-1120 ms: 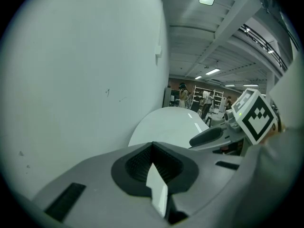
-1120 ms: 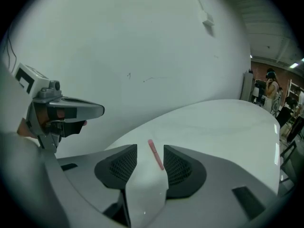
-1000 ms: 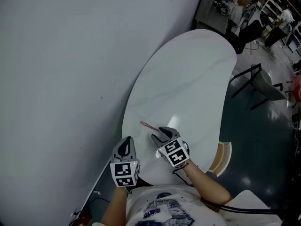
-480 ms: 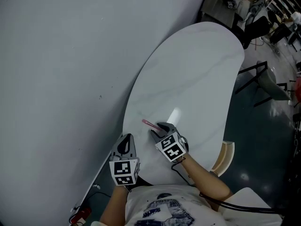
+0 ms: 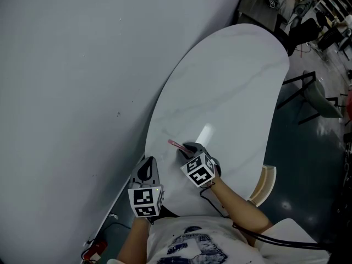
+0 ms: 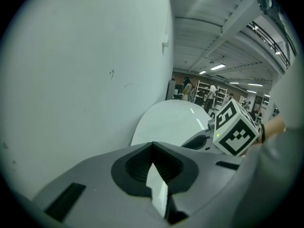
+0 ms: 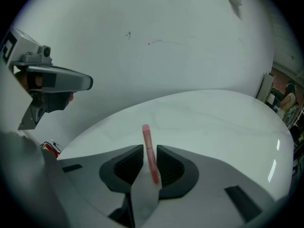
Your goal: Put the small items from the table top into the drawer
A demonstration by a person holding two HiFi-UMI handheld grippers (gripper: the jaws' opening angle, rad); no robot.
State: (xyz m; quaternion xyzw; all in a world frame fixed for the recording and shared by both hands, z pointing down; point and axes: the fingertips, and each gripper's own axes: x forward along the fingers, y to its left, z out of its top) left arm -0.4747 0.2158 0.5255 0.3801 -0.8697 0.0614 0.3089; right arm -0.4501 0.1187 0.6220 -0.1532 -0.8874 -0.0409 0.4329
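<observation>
Your right gripper [image 5: 186, 150] reaches over the near end of the table [image 5: 231, 81], jaws pinched on a pink pen [image 7: 149, 148]. Your left gripper [image 5: 145, 170] hovers at the near left edge, jaws together.

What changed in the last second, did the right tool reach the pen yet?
The right tool edged forward across the table to the pink pen; its jaws now sit on either side of the pen's near end. Whether they clamp it can't be told. The pen lies where it was, and the left tool stays shut by the table's near edge.
</observation>
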